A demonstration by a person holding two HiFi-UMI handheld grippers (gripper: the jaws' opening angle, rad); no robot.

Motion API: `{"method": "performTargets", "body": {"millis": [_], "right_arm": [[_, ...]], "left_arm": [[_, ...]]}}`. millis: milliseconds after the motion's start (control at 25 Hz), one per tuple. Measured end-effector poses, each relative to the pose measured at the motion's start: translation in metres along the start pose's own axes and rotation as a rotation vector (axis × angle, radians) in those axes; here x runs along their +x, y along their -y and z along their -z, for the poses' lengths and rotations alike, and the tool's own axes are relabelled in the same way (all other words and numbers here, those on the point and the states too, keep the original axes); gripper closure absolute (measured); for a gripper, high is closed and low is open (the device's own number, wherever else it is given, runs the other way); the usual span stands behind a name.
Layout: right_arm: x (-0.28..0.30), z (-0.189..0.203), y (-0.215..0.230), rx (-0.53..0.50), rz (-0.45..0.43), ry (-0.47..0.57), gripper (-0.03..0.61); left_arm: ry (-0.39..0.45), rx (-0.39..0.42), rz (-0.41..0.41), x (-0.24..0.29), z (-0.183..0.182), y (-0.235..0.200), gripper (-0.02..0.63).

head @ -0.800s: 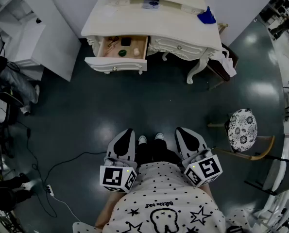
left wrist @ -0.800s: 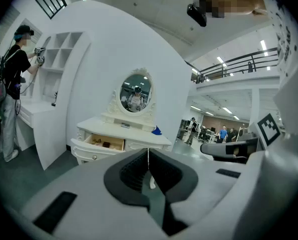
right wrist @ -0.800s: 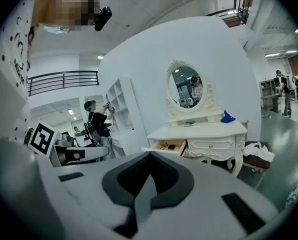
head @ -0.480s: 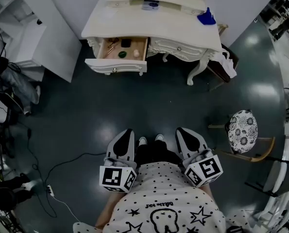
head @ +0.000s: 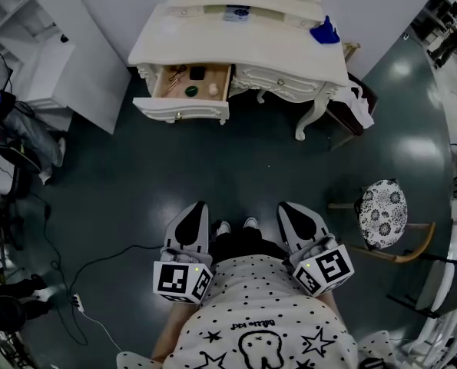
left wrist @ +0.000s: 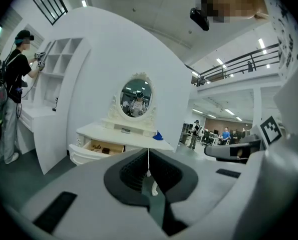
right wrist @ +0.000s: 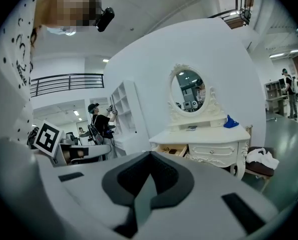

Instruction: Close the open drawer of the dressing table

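Observation:
The white dressing table (head: 289, 52) stands against the far wall, an oval mirror (left wrist: 135, 97) on top. Its left drawer (head: 183, 91) is pulled out, with small items inside; it also shows as the drawer (left wrist: 99, 146) in the left gripper view and the drawer (right wrist: 171, 149) in the right gripper view. My left gripper (head: 195, 207) and right gripper (head: 289, 206) are held close to the person's body, well short of the table across dark floor. Both are shut and hold nothing. The left gripper (left wrist: 149, 155) and right gripper (right wrist: 150, 156) point toward the table.
A stool with a patterned seat (head: 382, 212) stands to the right. A white shelf unit (head: 67, 60) is left of the table, where another person (left wrist: 13, 94) works. A cable (head: 97, 260) lies on the floor at left. A blue object (head: 325, 31) rests on the tabletop.
The dressing table and stool sit slightly higher in the head view. Both grippers stay shut near the person's body; the left one shifted slightly left.

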State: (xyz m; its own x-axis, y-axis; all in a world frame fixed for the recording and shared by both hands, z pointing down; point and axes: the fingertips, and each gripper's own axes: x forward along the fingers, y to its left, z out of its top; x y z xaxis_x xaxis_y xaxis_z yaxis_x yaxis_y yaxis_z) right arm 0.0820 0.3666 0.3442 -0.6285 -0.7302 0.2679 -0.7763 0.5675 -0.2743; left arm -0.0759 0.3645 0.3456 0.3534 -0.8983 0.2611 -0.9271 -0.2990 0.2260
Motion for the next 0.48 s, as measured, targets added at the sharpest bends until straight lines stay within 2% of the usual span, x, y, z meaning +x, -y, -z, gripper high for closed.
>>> {"method": "performTargets", "body": {"millis": [200,480], "right_arm": [[-0.004,-0.001,0.017,0.018,-0.030,0.016,0.569],[0.005,0.000,0.029,0.002,-0.046,-0.007,0.569]], "left_arm": [[0.054,0.016,-0.061,0.008,-0.008,-0.011,0.595],[0.066,0.023,-0.138,0.018,-0.015,-0.038,0.594]]}}
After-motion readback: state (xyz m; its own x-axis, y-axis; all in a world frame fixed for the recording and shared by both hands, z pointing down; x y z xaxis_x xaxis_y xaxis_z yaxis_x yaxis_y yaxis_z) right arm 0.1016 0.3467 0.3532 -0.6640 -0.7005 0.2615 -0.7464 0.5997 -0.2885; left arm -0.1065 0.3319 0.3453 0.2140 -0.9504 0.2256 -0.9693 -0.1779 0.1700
